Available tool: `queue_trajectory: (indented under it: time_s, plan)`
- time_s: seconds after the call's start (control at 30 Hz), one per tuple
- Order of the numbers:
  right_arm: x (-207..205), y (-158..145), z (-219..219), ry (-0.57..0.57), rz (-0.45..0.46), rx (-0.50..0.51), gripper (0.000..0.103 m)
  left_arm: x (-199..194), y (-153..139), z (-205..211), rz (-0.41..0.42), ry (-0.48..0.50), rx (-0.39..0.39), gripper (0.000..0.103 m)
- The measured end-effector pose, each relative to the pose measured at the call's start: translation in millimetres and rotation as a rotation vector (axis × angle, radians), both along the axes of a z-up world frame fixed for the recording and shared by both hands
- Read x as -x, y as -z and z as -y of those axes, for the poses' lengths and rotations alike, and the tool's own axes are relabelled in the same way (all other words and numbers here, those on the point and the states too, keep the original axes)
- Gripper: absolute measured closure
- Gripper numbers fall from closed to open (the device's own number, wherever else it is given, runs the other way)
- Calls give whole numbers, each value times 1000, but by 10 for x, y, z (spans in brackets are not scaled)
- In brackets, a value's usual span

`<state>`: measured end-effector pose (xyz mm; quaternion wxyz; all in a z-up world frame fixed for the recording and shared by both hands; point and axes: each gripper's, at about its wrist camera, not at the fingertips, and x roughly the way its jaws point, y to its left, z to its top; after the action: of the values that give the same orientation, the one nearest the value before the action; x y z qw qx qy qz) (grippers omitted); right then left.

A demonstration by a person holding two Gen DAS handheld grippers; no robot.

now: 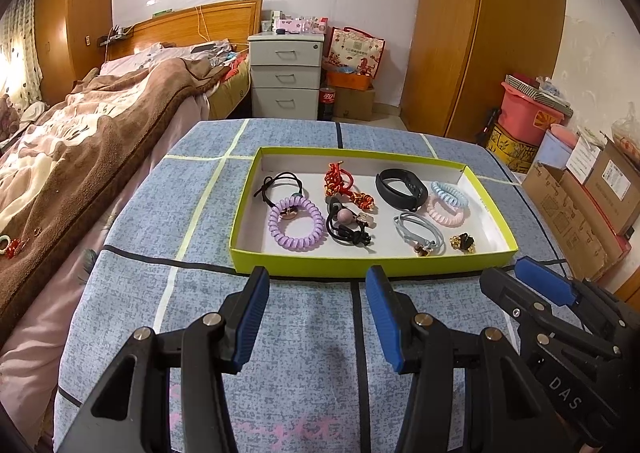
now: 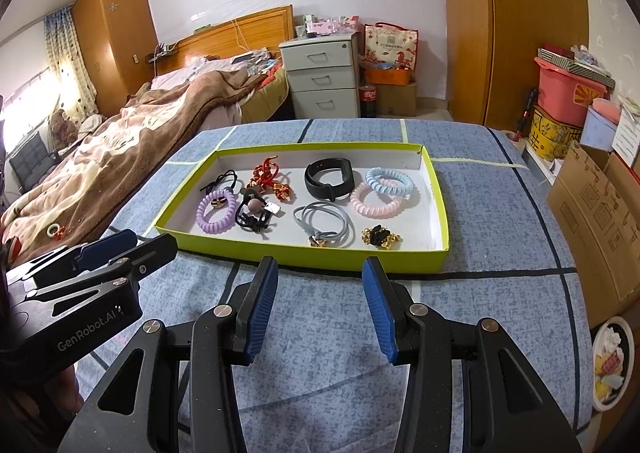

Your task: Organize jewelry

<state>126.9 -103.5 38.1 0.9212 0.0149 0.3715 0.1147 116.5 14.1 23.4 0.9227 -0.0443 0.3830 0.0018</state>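
Note:
A lime-green shallow box (image 1: 360,263) (image 2: 304,253) sits on the blue checked table cover. It holds a purple coil band (image 1: 296,222) (image 2: 216,211), a red knotted charm (image 1: 346,183), a black wristband (image 1: 401,183) (image 2: 329,177), pink (image 2: 383,202) and blue (image 2: 389,179) coil bands, a grey hair tie (image 1: 420,233) (image 2: 326,223), black hair ties and a gold-black clip (image 2: 378,237). My left gripper (image 1: 317,277) is open and empty, just short of the box's near wall. My right gripper (image 2: 320,267) is open and empty, beside it.
A bed with a brown blanket (image 1: 80,157) lies to the left, with a small ring and red trinket (image 1: 10,247) on it. A white drawer unit (image 1: 285,75) and wardrobes stand behind. Cardboard boxes (image 1: 580,209) and a pink bin are to the right.

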Motion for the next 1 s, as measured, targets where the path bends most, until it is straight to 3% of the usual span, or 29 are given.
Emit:
queue_trajectory:
  time_s: [1.0]
  plan:
    - [35,35,0,-2,-1,-3,58,-11,28,24,-8,-1,0,51]
